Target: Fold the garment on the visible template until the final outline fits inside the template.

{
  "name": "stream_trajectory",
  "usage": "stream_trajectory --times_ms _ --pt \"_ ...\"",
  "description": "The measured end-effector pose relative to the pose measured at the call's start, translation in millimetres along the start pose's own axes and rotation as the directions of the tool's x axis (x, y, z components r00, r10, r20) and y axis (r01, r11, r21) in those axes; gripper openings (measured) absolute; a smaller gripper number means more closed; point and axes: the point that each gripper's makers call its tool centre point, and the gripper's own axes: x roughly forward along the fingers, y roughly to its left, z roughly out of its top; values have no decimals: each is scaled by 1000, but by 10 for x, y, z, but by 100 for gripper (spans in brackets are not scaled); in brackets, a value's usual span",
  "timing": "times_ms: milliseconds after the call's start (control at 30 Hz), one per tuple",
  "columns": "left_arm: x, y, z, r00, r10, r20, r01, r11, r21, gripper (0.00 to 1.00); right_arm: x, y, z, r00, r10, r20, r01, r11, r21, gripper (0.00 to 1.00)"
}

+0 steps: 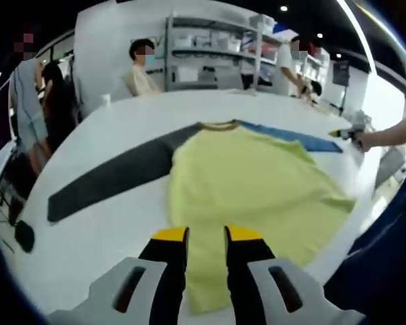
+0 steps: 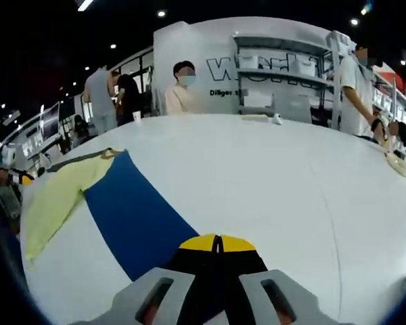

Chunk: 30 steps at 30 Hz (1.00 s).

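Observation:
A long-sleeved shirt lies flat on the white table (image 1: 122,122). Its body is yellow (image 1: 250,183), with a grey sleeve (image 1: 115,177) stretched out to the left and a blue sleeve (image 1: 291,137) to the right. My left gripper (image 1: 206,235) stands open over the near hem of the yellow body, nothing pinched between its jaws. In the right gripper view the blue sleeve (image 2: 132,210) runs up to my right gripper (image 2: 216,242), whose jaws are closed together on the sleeve's end. That right gripper (image 1: 345,133), held by a hand, also appears at the blue cuff in the left gripper view.
Several people stand along the table's far side, in front of shelving (image 1: 210,54). A black object (image 1: 24,235) lies by the left table edge. A white cup (image 1: 106,99) stands at the far edge. Small items (image 2: 392,162) lie at the far right.

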Motion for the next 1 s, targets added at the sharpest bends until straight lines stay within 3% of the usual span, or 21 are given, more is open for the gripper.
stream_trajectory --times_ms 100,233,500,533,767,833,1000 --pt "-32 -51 1 1000 -2 1 2 1000 -1 18 -62 183 -30 994 104 -38 -105 994 -27 0" --pt "-72 -59 -25 1000 3 3 -3 1000 -6 18 -137 244 -154 982 149 -118 -158 985 -69 0" --pt "-149 -73 -115 1000 16 -2 -16 999 -31 18 -129 145 -479 960 130 -250 -160 982 -104 0" --pt "-156 -82 -121 1000 17 -3 -17 999 -31 18 -132 138 -445 965 138 -222 -165 980 -109 0" --pt "-188 -94 -160 1000 23 -5 -23 999 -42 18 -76 -108 -417 973 58 -222 -85 990 -116 0" --pt "-205 -122 -175 1000 28 -11 -28 999 -42 18 4 -305 -382 975 39 -219 -61 993 -97 0" --pt "-229 -140 -203 999 34 -14 -34 998 -46 18 39 -273 -365 977 36 -208 -54 995 -85 0"
